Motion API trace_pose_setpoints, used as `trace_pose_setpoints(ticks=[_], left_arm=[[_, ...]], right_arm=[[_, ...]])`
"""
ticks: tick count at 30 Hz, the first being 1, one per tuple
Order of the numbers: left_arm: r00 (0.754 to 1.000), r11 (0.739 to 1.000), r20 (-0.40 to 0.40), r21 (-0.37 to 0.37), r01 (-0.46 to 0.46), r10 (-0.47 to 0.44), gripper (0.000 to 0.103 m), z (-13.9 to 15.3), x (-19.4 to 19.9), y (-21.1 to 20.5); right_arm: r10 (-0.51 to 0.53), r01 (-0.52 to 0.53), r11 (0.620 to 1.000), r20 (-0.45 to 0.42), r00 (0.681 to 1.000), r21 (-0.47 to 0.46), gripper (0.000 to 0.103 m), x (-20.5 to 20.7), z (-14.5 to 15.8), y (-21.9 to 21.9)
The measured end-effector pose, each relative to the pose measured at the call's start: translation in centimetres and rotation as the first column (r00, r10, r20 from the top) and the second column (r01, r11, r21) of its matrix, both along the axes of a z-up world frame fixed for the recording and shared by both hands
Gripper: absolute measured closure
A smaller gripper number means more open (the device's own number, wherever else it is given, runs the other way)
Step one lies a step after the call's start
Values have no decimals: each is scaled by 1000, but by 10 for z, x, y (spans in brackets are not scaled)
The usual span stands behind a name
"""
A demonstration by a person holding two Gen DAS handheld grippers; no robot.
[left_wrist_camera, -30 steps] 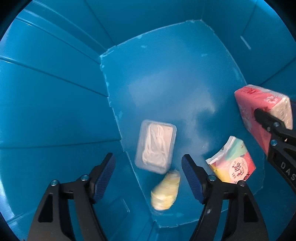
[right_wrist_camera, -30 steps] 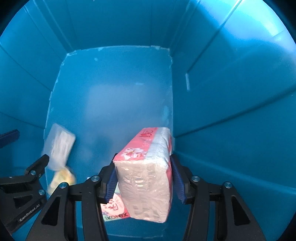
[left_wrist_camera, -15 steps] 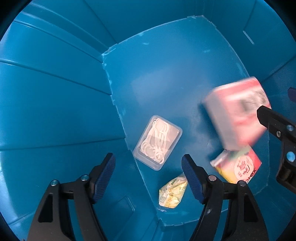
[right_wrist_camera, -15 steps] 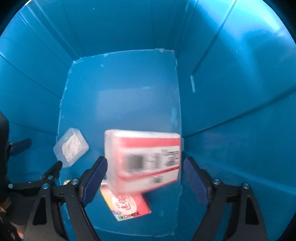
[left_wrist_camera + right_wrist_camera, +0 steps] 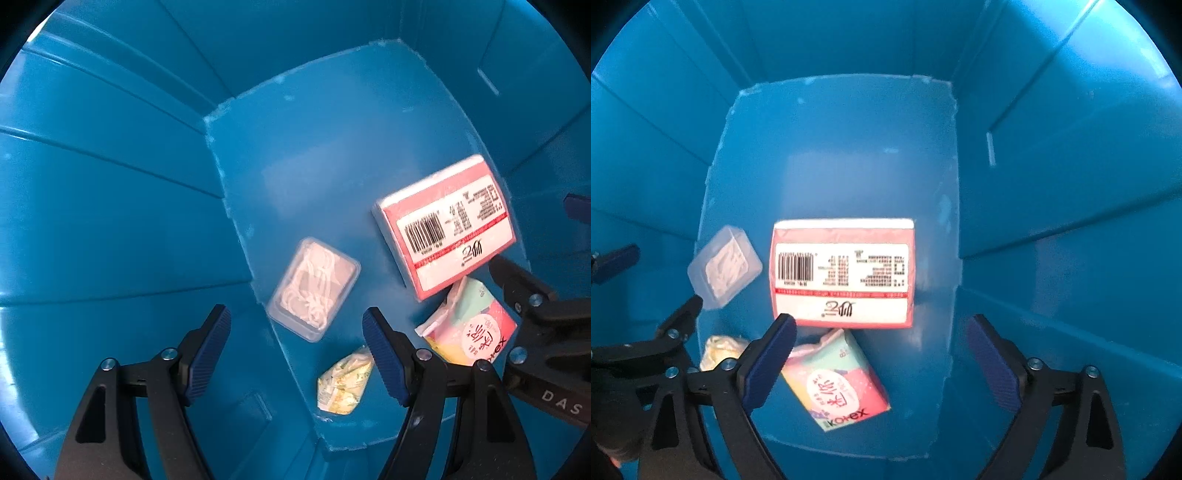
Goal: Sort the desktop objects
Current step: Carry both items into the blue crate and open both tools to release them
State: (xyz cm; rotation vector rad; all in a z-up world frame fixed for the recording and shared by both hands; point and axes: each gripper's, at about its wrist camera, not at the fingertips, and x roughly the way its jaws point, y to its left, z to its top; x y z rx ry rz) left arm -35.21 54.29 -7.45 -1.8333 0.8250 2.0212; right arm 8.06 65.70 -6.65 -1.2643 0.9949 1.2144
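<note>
- Tissue pack [image 5: 843,272], pink and white, lies flat on the floor of the blue bin [image 5: 849,155] with its barcode label facing up; no finger touches it.
- Its near edge overlaps the top of a pastel Kotex packet [image 5: 836,384], which lies at a slant just below it on the bin floor.
- In the left wrist view the same tissue pack [image 5: 445,225] sits toward the right side of the floor, with the Kotex packet [image 5: 469,328] partly under its lower corner.
- Right gripper [image 5: 881,363] hovers over the bin with its blue-padded fingers spread wide and empty, one on each side of the tissue pack's near edge.
- Left gripper [image 5: 295,350] is likewise spread apart, grasping nothing, above the bin's left part.
- Clear plastic box [image 5: 314,288] holding a white coiled cord rests on the floor to the left of the tissue pack, apart from it.
- Small yellow-green pouch [image 5: 343,384] lies near the floor's front edge, close below the clear box and beside the left gripper's right finger.
</note>
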Motion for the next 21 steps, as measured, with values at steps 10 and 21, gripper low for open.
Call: trace_pose_setpoints(ticks=[10,21], left_arm=[[998,999,-54,18,27,-26,30,50,17,-1],[986,969,-147,220,116,-84,30,171,72,-50]], right_arm=[[47,-48,998,15,999,38,0,-13,44,-9],[96,-96,964,10,995,249,0,-29,180,-73]])
